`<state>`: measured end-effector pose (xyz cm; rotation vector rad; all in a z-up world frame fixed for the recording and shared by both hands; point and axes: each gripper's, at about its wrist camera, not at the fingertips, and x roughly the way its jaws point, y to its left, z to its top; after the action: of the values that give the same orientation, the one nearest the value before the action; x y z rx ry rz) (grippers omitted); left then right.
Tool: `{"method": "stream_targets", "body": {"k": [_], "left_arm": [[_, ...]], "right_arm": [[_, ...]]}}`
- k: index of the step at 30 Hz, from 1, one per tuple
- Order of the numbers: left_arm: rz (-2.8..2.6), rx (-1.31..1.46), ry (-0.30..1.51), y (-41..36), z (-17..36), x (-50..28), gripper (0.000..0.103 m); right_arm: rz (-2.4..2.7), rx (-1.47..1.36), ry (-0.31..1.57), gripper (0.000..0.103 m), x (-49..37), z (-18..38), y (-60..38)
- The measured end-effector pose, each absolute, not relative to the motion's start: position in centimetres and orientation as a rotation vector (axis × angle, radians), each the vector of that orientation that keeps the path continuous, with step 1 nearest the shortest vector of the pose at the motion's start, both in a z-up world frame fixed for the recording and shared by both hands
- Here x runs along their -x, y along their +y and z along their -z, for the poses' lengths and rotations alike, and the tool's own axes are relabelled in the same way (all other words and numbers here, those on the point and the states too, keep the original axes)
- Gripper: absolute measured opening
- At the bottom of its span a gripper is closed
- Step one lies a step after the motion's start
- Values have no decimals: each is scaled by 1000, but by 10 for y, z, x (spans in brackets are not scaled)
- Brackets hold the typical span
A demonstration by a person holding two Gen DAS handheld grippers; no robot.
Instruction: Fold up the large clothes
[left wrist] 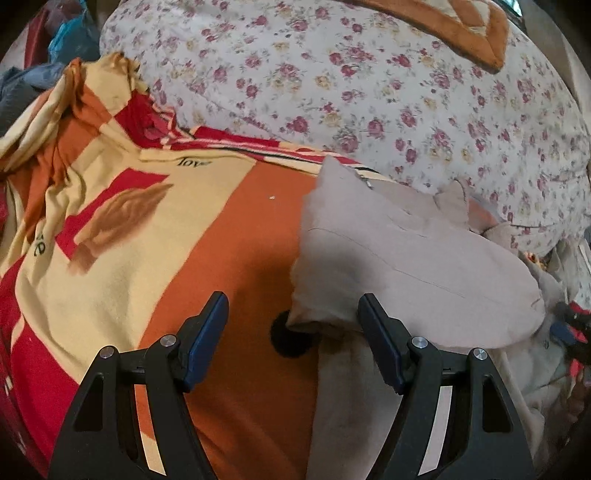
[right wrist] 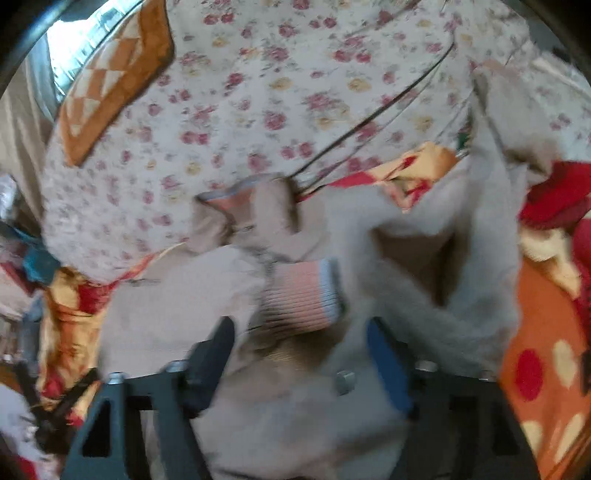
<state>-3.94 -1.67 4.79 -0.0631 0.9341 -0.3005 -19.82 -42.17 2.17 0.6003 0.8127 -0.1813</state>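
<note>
A pale beige garment [left wrist: 413, 258] lies folded over on the orange, red and yellow blanket [left wrist: 229, 258], right of centre in the left wrist view. My left gripper [left wrist: 291, 317] is open just above the blanket. A corner of the garment reaches in between the fingers and touches the right finger [left wrist: 376, 332]; the left finger is clear of it. The right wrist view is blurred. There my right gripper [right wrist: 301, 343] stands open over the same beige garment [right wrist: 177, 317], with the pink ribbed cuff [right wrist: 303, 295] just ahead of the fingertips and cloth lying loose between the fingers.
A white quilt with red flowers [left wrist: 369, 92] is heaped behind the garment. An orange checked cushion [left wrist: 461, 26] rests on top of it. Crumpled clothes [left wrist: 44, 74] sit at the far left. More blanket with dots [right wrist: 546, 362] lies to the right.
</note>
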Motion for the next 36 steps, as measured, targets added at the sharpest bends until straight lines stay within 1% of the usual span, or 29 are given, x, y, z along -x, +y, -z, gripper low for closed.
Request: {"method": "stream_targets", "body": {"k": [4,5,6,7,9,12,15,16,17,18,19,21,23,24,25,29,33,36], "left_arm": [[296,121,964,-7,-44,34,73],[292,128,967,-6,-44,33,73],[289,131,968,-5,-44,32,73],[285,137,968,-2,-45,32,73],[295,155,964,1,-47,32,73],[330,186,981,3,-48,29,73],[385,202,1050,-3,-40,25,73],[391,194,1058,-6,-39,25,73],[391,173,1058,-9,-38,27,73],[387,134,1046,-14,-39,30,73],[386,113,1040,-16,-39,31,73],[388,71,1030,-23,-38,33,73],[395,35,1031,-31,-36,35,73],[409,22,1033,-33,-36,35,73],[443,7,1034,-36,-38,38,73],[491,-42,961,-44,-53,50,73],[350,-172,977,-68,-36,36,73],[257,-134,964,-55,-32,20,74]], "right_arm": [[126,-645,867,73,168,-13,-404],[126,-646,880,65,160,-8,-403],[127,-640,897,50,151,-3,-403],[129,-631,921,23,139,3,-403],[126,-616,903,21,136,-1,-404],[193,-462,772,21,150,-36,-407],[329,-403,766,21,155,-36,-427],[361,-426,783,22,154,-27,-439],[361,-446,818,31,151,-18,-447],[345,-467,874,36,150,-10,-452],[323,-499,916,45,151,-4,-455],[287,-535,878,51,167,-7,-452],[278,-502,851,70,187,-17,-445],[267,-489,838,74,198,-20,-440],[251,-484,835,76,206,-22,-434],[160,-452,867,76,226,-20,-410],[112,-460,881,76,231,-11,-393],[95,-477,892,76,233,-7,-379]]}}
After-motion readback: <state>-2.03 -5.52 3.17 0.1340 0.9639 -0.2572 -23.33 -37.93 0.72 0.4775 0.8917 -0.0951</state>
